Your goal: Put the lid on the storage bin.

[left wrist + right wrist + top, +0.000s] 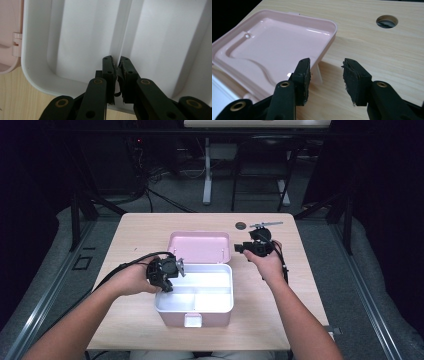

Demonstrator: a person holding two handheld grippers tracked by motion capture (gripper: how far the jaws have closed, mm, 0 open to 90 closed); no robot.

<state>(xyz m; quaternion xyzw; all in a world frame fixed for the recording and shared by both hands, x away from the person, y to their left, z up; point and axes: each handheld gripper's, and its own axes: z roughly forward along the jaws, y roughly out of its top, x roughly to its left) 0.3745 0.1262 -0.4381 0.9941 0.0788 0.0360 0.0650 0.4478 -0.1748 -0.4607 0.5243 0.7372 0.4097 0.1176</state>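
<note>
A pink lunch box [195, 312] sits open mid-table, its lid [199, 246] laid back on the far side. The left gripper [116, 65], jaws nearly shut, appears to pinch the white divider [119, 37] inside. The right gripper [325, 72], half open and empty, hovers just right of the lid's corner.

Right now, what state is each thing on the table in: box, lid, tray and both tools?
Pink box: open, on the table.
Lid: swung back behind the box, inner side up, empty.
White tray: seated in the box, compartments empty as far as visible.
Left tool: jaws nearly together around the tray's divider.
Right tool: open, nothing between its jaws, beside the lid's corner.
Table hole: uncovered.
</note>
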